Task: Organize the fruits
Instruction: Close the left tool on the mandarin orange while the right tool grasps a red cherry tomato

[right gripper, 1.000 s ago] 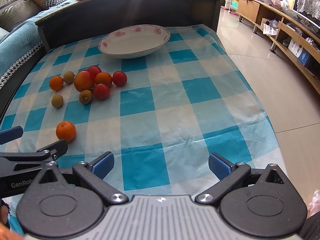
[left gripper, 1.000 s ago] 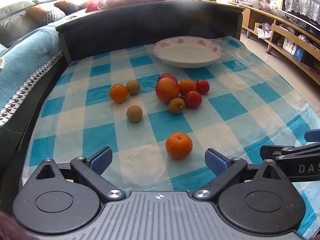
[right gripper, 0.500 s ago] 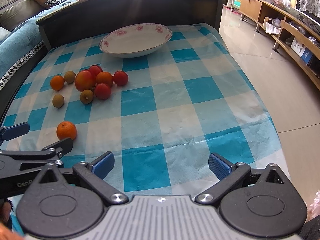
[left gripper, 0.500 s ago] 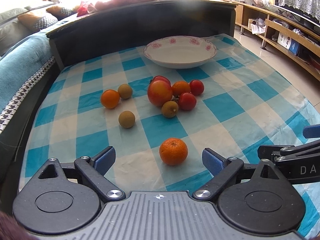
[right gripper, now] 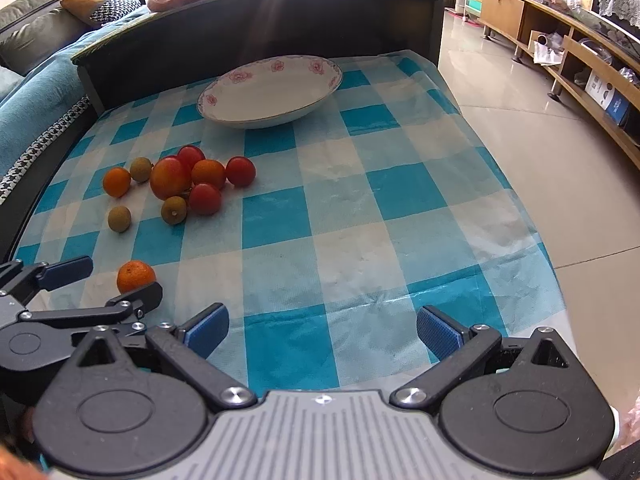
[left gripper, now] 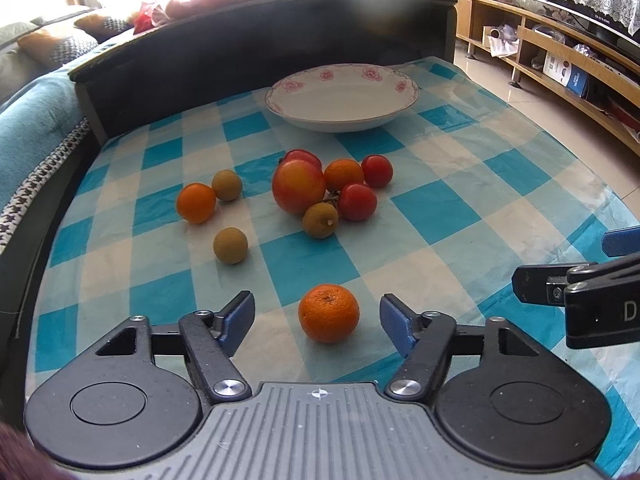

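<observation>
Left gripper (left gripper: 318, 322): fingers spread wide, one blue pad on each side of the nearest mandarin (left gripper: 329, 313); neither pad touches the fruit, and nothing is gripped.
Reason for pose: the mandarin sits between the open pads, which suggests alignment for a side pinch across its widest part.
Right gripper (right gripper: 322, 332): fingers spread wide over bare tablecloth, holding nothing; it hangs near the front edge, to the right of the left gripper, apparently kept out of the way.
Nearest mandarin: alone on a pale square of the checked tablecloth (left gripper: 432, 208), well apart from the other fruit.
Fruit cluster: a large apple (left gripper: 298, 186) at the centre, touching or just beside a small orange (left gripper: 343, 175), two tomatoes (left gripper: 357, 201) and a brown longan (left gripper: 320, 220); a further red fruit is partly hidden behind the apple.
Loose fruit: a small orange (left gripper: 196, 203) beside a longan (left gripper: 227, 185), and one longan (left gripper: 230, 245) nearer the grippers.
Bowl (left gripper: 280, 92): white with a pink floral rim, at the far end of the cloth, empty; the probable destination.
Task status: judged to be at the start, with no fruit in the bowl.
Caution: round fruit may roll if one pad makes contact first.
</observation>
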The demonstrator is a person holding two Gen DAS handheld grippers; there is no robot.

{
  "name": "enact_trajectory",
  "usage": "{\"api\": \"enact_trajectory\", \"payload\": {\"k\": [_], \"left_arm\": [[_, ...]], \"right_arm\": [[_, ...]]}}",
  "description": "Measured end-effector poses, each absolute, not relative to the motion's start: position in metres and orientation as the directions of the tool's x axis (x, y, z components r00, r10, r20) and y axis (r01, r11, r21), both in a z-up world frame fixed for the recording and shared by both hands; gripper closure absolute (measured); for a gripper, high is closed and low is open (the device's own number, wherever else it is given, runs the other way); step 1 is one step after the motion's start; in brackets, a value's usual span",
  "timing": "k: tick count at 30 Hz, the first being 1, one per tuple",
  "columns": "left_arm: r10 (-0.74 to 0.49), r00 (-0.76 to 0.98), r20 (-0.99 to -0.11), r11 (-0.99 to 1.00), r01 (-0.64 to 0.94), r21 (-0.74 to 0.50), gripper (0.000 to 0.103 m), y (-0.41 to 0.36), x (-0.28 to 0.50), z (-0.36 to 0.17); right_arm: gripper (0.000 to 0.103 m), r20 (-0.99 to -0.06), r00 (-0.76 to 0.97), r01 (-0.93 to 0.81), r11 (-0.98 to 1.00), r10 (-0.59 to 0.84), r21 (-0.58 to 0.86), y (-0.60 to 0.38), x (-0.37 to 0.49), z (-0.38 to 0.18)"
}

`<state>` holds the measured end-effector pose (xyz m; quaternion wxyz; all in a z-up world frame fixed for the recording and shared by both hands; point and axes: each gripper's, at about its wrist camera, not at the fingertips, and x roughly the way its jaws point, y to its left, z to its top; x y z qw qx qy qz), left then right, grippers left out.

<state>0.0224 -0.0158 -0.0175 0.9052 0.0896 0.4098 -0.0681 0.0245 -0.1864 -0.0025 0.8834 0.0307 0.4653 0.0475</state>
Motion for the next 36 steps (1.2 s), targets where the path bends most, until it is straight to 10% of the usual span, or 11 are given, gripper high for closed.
{"api": "enact_trajectory", "payload": {"k": [13,19,23,36], "left_arm": [[-0.142,0.611,-0.779,0.977,0.214,-0.01,0.06,-0.009,0.036,-0.025],[-0.159,0.619,-0.77,0.971,0.238,-0.009,0.062,-0.01,0.034,-0.026],[-0.17,0.61,-0.774,0.972,0.232,-0.031,0.062,-0.005,0.034,-0.025],[-0.207,0.593,-0.778,0.969,0.234,-0.08,0.062,0.001,0.039,-0.024]], "right_arm": [[0.01,-0.813,0.556,-0.121,0.985,0.172,0.126,-0.179,0.047,-0.002],[0.013,-0.796,0.56,-0.195,0.97,0.23,0.143,-0.171,0.063,0.005],[0.039,-0.8,0.546,-0.267,0.957,0.248,0.115,-0.159,0.08,0.004],[0.048,-0.791,0.513,-0.461,0.884,0.335,0.075,-0.137,0.149,-0.008]]}}
